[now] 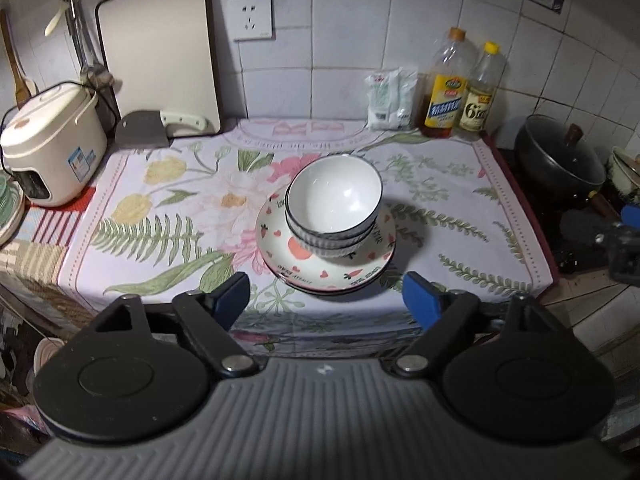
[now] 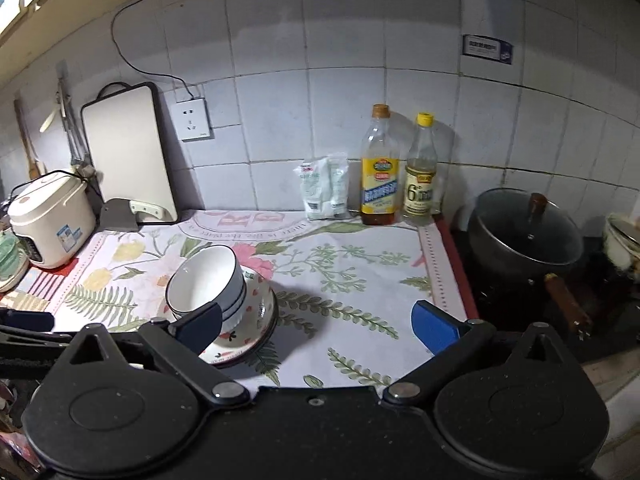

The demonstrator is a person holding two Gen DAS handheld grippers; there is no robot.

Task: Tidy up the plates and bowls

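A stack of white ribbed bowls (image 1: 334, 208) with dark rims sits on stacked plates (image 1: 324, 268) printed with red hearts and strawberries, in the middle of the floral cloth. My left gripper (image 1: 332, 300) hovers just in front of the stack, open, with nothing between its blue pads. In the right wrist view the same bowls (image 2: 208, 284) and plates (image 2: 244, 340) stand at the left. My right gripper (image 2: 316, 328) is open above the cloth to the right of the stack, its left pad (image 2: 200, 326) overlapping the bowls in the picture. It holds nothing.
A rice cooker (image 1: 52, 144) stands at the left, a cutting board (image 1: 160, 52) and cleaver (image 1: 144, 130) lean at the back wall. Two bottles (image 1: 460, 84) and a white bag (image 1: 390, 98) stand at the back. A lidded black pan (image 1: 560, 156) sits on the stove at right.
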